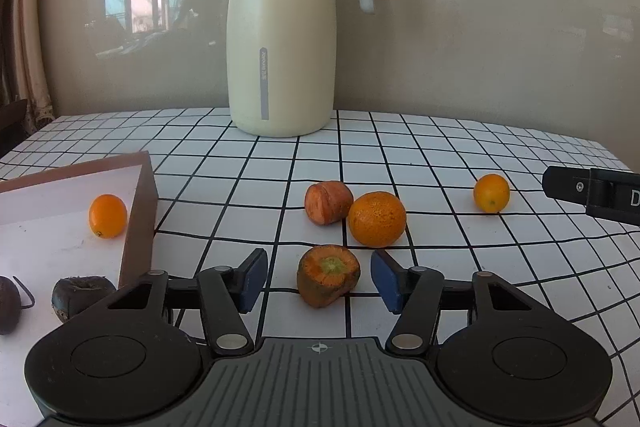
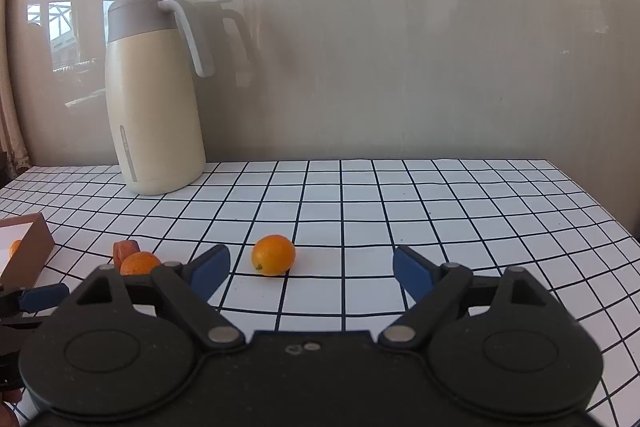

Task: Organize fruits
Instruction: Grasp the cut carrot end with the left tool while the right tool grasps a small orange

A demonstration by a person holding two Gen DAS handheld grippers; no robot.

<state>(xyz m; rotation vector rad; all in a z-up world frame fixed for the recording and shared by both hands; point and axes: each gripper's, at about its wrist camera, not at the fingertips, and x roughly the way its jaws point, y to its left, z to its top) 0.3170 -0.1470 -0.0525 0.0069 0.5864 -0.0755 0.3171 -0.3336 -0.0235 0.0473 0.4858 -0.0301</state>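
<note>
Box (image 1: 138, 227): cut off by left frame edge, both views. 1 dark fruit (image 1: 8, 303) cropped at left edge. Mandarin (image 2: 138, 263): lower part hidden behind right gripper body. Right gripper (image 1: 592, 193): only tip visible.

Orange kumquat (image 2: 273, 254) on black-gridded white tablecloth (image 2: 400, 219); cream jug (image 1: 280, 47).

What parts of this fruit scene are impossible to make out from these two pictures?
- Dark fruit, left wrist view: cut off by the frame edge.
- Box, right wrist view: mostly outside the frame.
- Mandarin and carrot piece, right wrist view: partly behind the right gripper.
- Jug label: too small.
</note>
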